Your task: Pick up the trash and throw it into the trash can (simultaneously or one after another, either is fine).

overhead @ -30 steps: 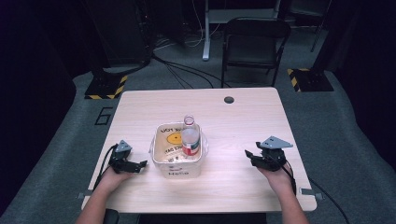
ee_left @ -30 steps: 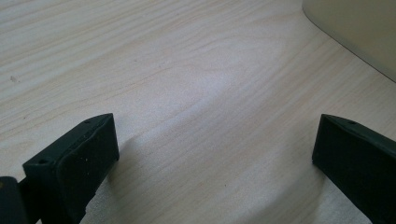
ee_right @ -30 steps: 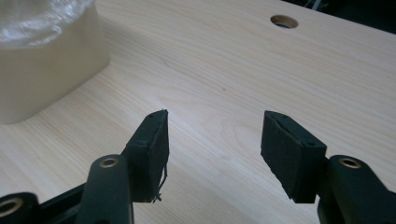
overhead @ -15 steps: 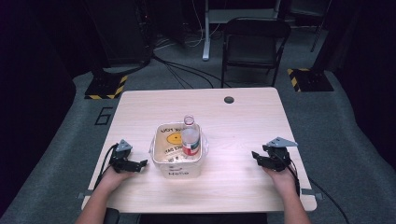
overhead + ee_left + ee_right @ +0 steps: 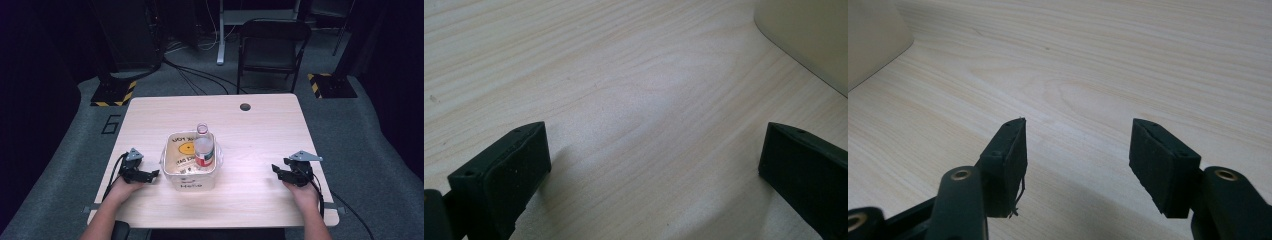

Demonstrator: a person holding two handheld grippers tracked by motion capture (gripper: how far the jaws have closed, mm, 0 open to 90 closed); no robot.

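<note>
The left tongs [image 5: 150, 174] rest on the surface [image 5: 260, 130], jaws wide apart, nothing between them. The tub [image 5: 191, 180] sits just beside them, with a bottle [image 5: 203, 150] inside. The right tongs [image 5: 276, 170] are well apart from it, jaws apart and bare.

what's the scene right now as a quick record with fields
surface: wooden table
container: white bin, near the table's middle
in the bin: clear bottle with a red label, leaning on the far rim, plus a printed sheet with a yellow circle
left gripper: open, nothing between the jaws, resting beside the bin's left side
right gripper: open, nothing between the jaws, near the table's right edge, apart from the bin
</note>
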